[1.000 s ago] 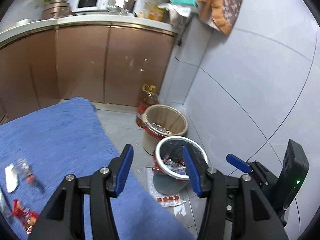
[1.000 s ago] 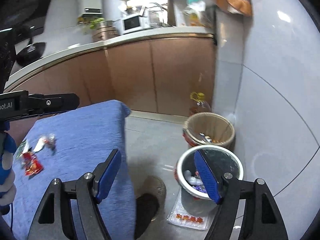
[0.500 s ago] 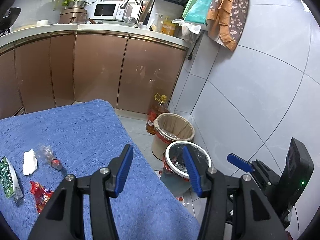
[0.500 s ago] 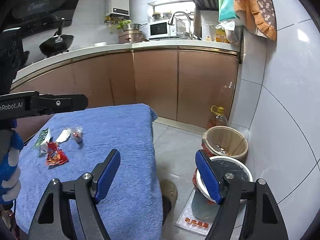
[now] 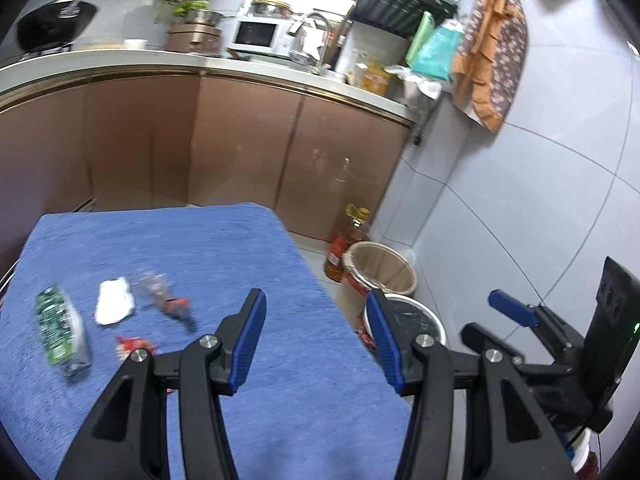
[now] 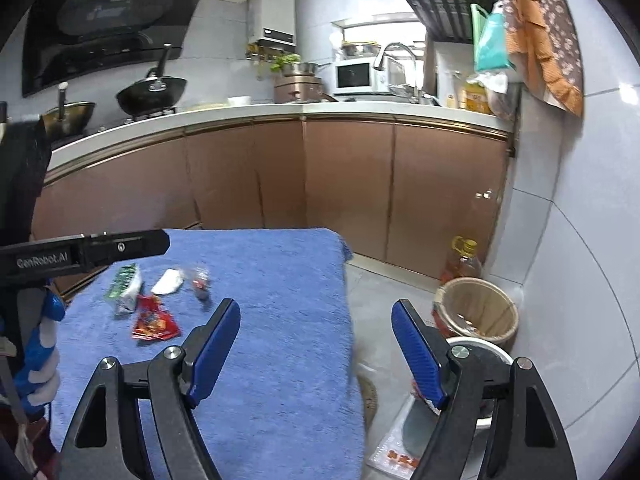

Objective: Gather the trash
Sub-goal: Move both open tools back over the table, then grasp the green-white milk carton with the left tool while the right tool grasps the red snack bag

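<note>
Trash lies on the blue-clothed table (image 5: 248, 248): a green packet (image 5: 60, 326), a white crumpled wrapper (image 5: 114, 300), a clear wrapper with a red end (image 5: 166, 298) and a red packet (image 5: 134, 346). They also show in the right wrist view: the green packet (image 6: 124, 286), white wrapper (image 6: 168, 282), red packet (image 6: 154, 320). My left gripper (image 5: 316, 336) is open and empty above the table's right side. My right gripper (image 6: 316, 344) is open and empty over the table's right edge. A white-rimmed bin (image 5: 424, 316) stands on the floor right of the table.
A tan bin (image 5: 380, 268) and an oil bottle (image 5: 348, 248) stand on the floor by the tiled wall. Brown cabinets (image 6: 348, 184) with a counter run behind the table. A plastic tray (image 6: 396, 444) lies on the floor beside the white-rimmed bin (image 6: 484, 360).
Both grippers have swung up and left, away from the bins toward the table. The trash on the cloth has come further into view. Both stayed open.
</note>
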